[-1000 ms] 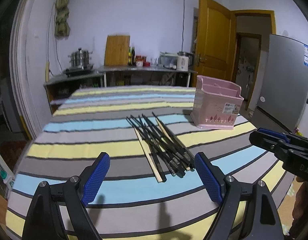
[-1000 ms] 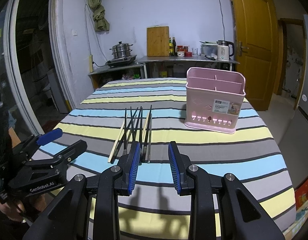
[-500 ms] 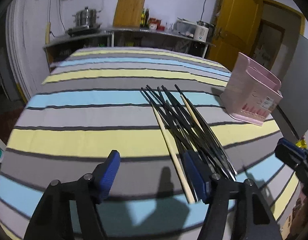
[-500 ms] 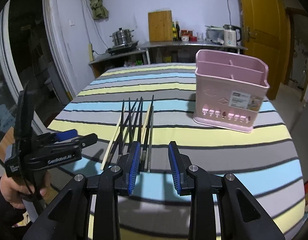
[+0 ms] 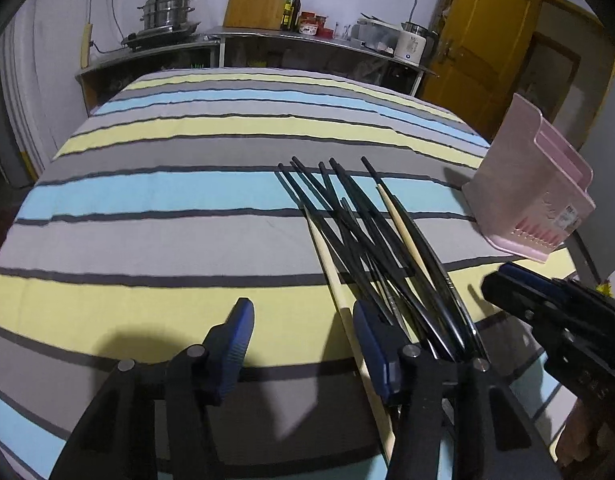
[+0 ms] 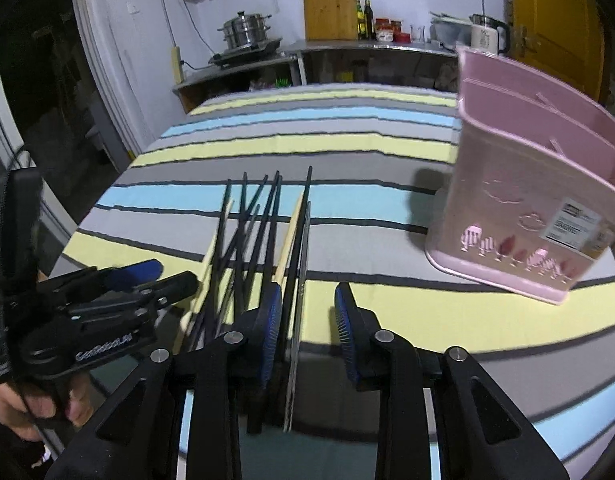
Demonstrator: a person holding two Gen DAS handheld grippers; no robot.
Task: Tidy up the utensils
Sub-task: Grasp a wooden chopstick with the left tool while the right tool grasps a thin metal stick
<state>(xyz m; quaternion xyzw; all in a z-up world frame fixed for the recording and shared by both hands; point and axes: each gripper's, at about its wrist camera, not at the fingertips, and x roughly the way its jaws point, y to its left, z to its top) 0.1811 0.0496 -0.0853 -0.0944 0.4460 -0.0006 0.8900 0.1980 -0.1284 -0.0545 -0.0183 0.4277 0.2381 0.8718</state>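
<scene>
Left hand-held gripper (image 5: pixel 303 342): jaws apart and closing, low over the near end of the chopsticks (image 5: pixel 359 236). Pale stick passing between the blue pads, just beside the right-hand pad; no pad seen pressing on it. Rest of the bundle just right of that finger.

Right hand-held gripper (image 6: pixel 307 324): jaws fairly wide and closing. One dark stick running between the pads, close to the left-hand pad; contact not clear, nothing visibly gripped.

Chopsticks: loose fan, mostly black with two pale ones, lying on the striped cloth (image 5: pixel 167 200) of the surface, tips pointing away from both cameras, near ends crossing.

Pink holder (image 6: pixel 547 200): upright on the cloth, right of the chopsticks and apart from them, divided compartments visible at the top.

Hand (image 6: pixel 19 404) gripping the left tool's handle at the lower left edge of the right view.

Beyond the surface: counter with steamer pot (image 6: pixel 245 32), cutting board (image 6: pixel 329 8), kettle (image 6: pixel 485 36); yellow door (image 5: pixel 483 52).
</scene>
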